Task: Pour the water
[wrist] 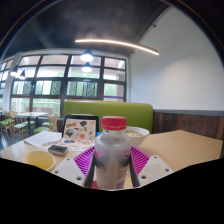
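A clear plastic bottle (113, 155) with a red cap stands upright between my fingers, held above the light wooden table (185, 148). My gripper (112, 163) is shut on the bottle, both magenta pads (84, 157) pressing its sides. A yellow bowl (39, 159) sits on the table to the left of the fingers. Just behind the bottle, to the right, the rim of a pale bowl (135, 131) shows.
A dark phone-like object (58, 150) and papers (43, 140) lie on the table to the left. A tablet or picture stand (79, 129) leans behind them. A green bench back (110, 113) and large windows lie beyond. Chairs stand at far left.
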The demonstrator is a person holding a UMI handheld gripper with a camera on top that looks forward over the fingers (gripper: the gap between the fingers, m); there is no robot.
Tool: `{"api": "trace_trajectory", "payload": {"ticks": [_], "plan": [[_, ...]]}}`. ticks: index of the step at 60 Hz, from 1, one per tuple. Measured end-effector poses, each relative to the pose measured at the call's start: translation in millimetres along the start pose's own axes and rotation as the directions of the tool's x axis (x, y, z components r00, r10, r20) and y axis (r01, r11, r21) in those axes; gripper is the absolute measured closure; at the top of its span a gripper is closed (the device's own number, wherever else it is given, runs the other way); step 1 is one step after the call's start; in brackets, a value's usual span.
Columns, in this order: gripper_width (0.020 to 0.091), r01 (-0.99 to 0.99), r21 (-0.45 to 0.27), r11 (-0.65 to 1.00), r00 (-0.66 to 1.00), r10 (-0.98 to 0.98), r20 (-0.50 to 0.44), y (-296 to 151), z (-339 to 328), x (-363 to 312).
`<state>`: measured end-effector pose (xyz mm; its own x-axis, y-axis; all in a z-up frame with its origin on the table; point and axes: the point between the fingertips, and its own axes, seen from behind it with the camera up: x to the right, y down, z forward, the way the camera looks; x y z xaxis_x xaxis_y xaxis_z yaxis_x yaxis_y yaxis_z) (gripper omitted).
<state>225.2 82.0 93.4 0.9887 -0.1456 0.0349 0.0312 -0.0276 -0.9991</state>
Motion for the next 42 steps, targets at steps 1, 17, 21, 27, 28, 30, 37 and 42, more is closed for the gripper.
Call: {"api": "trace_trajectory", "payload": {"ticks": [1, 17, 21, 27, 28, 30, 37, 42], "plan": [[0.0530, 0.010, -0.003, 1.000, 1.000, -0.010, -0.001, 0.3, -1.0, 1.0], [0.0265, -0.019, -0.027, 0.999, 0.999, 0.020, 0.034, -18.0, -67.5, 1.5], [0.0269, -0.001, -0.037, 0.999, 0.999, 0.003, 0.036, -28.2, -99.1, -2.7], [0.0269, -0.010, -0.032, 0.999, 0.999, 0.012, 0.052, -40.8, -154.2, -11.7], [0.0270, -0.015, -0.030, 0.999, 0.998, 0.016, 0.055, -42.5, -163.2, -13.5], [0.0270, -0.021, -0.027, 0.999, 0.998, 0.023, 0.058, -44.9, -181.2, -16.3], [0.0270, -0.038, -0.008, 0.999, 0.996, 0.038, 0.083, -50.8, -241.5, -27.4], [0.0271, -0.059, -0.009, 0.998, 0.995, 0.059, 0.082, -49.5, -271.4, -30.2]]}}
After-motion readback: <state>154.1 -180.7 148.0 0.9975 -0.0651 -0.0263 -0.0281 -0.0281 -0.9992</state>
